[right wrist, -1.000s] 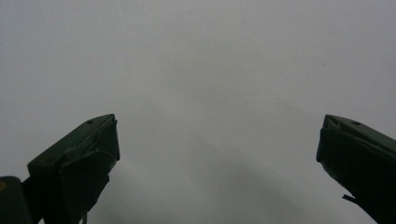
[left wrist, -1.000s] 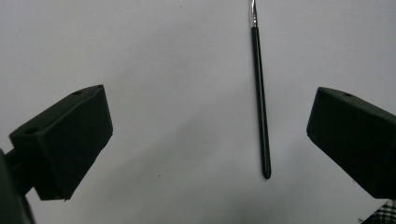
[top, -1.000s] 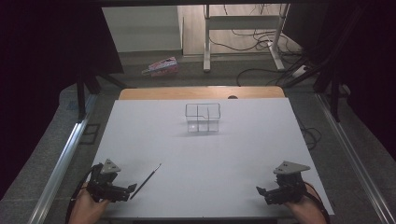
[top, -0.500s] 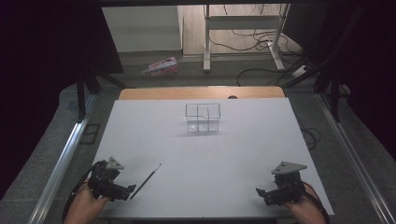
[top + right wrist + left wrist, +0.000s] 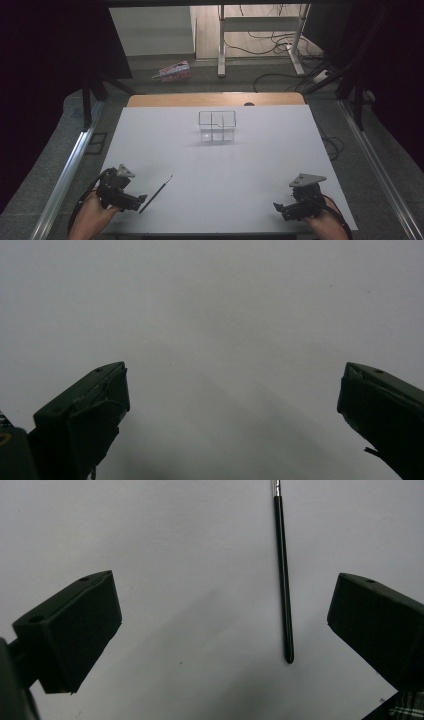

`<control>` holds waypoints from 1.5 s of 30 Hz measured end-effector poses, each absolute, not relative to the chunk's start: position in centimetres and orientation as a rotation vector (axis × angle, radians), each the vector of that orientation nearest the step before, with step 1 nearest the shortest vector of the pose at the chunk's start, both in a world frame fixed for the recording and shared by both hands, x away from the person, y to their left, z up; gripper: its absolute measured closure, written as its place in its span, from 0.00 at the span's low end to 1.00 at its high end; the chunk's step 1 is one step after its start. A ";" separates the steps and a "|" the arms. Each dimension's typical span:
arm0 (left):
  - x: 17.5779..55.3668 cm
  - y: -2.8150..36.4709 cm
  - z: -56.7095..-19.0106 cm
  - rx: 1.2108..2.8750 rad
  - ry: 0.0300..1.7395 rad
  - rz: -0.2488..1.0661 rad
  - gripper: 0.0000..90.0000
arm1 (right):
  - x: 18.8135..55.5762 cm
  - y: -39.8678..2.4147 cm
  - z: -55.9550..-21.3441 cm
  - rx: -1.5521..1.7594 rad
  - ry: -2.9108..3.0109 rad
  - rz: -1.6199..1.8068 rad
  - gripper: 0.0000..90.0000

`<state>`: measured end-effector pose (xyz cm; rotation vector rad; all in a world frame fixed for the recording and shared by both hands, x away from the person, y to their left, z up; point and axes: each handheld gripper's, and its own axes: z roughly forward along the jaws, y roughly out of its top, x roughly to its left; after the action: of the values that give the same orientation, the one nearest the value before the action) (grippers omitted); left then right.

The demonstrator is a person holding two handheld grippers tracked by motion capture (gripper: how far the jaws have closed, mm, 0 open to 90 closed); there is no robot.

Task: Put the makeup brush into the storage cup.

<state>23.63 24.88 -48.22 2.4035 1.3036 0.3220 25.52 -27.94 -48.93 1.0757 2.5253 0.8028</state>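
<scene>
My left gripper point(image 5: 136, 201) sits at the near left edge of the table point(image 5: 260, 165), jaws spread wide and holding nothing. Just beyond it lies the brush point(image 5: 156, 193), thin and dark, flat on the white surface, its blunt handle end toward me and its metal collar pointing away. In the left gripper view the brush point(image 5: 283, 575) lies between my jaws but well off centre, close to one of them and apart from both. That is my main worry: if I close from here, the nearer jaw would likely meet the handle first and shove or roll it sideways instead of pinching it. It is so slim and lies so flat that the jaw tips could also scrape the table and skate over it, or catch only the very end, so that it pivots and droops once lifted.

My right gripper point(image 5: 280, 207) rests at the near right edge, likewise spread and empty, over bare table.

Farther off, mid-table, stands the clear box point(image 5: 217, 126) with dividers. I judge a brush held at its tail could swing and knock that light box.
</scene>
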 end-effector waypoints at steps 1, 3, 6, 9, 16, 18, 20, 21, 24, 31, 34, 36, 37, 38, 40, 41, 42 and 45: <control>23.8 24.8 -48.2 2.404 1.300 0.314 0.02 | 25.5 -28.0 -48.9 1.076 2.525 0.802 0.00; 24.0 24.6 -48.1 2.402 1.299 0.308 0.01 | 25.5 -28.0 -48.9 1.080 2.525 0.804 0.00; 24.5 24.2 -48.0 2.407 1.292 0.306 0.01 | 25.5 -28.0 -49.0 1.081 2.523 0.807 0.00; 24.9 23.8 -47.9 2.413 1.291 0.303 0.01 | 25.5 -28.0 -49.0 1.082 2.524 0.806 0.00; 25.7 22.9 -48.0 2.432 1.280 0.292 0.02 | 25.6 -28.0 -49.0 1.088 2.527 0.806 0.00; 26.0 22.6 -48.1 2.440 1.274 0.289 0.02 | 25.6 -28.0 -49.1 1.090 2.530 0.804 0.00; 26.2 22.3 -48.1 2.446 1.267 0.285 0.02 | 25.6 -27.9 -49.1 1.090 2.529 0.803 0.00; 26.4 22.0 -48.1 2.446 1.261 0.285 0.03 | 25.6 -27.9 -49.1 1.087 2.531 0.802 0.00; 26.8 21.5 -48.1 2.456 1.243 0.285 0.03 | 25.6 -27.9 -49.1 1.087 2.533 0.802 0.00; 27.8 20.2 -48.1 2.489 1.211 0.279 0.03 | 25.6 -27.9 -49.2 1.088 2.541 0.800 0.00; 28.2 19.7 -48.1 2.499 1.203 0.277 0.04 | 25.6 -27.9 -49.2 1.086 2.542 0.799 0.00; 28.5 19.5 -48.1 2.503 1.199 0.273 0.04 | 25.6 -27.9 -49.2 1.085 2.543 0.797 0.01; 28.6 19.3 -48.1 2.505 1.195 0.272 0.04 | 25.6 -27.9 -49.2 1.085 2.543 0.797 0.01; 28.8 19.1 -48.1 2.506 1.198 0.269 0.04 | 25.6 -27.9 -49.2 1.085 2.543 0.796 0.01; 29.1 18.8 -48.1 2.515 1.192 0.267 0.04 | 25.6 -27.9 -49.2 1.084 2.545 0.796 0.01; 29.2 18.7 -48.1 2.513 1.193 0.265 0.04 | 25.6 -27.9 -49.2 1.083 2.544 0.795 0.01; 29.3 18.5 -48.2 2.511 1.195 0.264 0.04 | 25.6 -27.9 -49.2 1.082 2.545 0.796 0.01; 29.7 18.0 -48.1 2.517 1.187 0.261 0.05 | 25.6 -27.9 -49.2 1.081 2.545 0.796 0.01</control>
<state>29.73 17.98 -48.09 2.5171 1.1873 0.2607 25.56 -27.86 -49.21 1.0810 2.5451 0.7965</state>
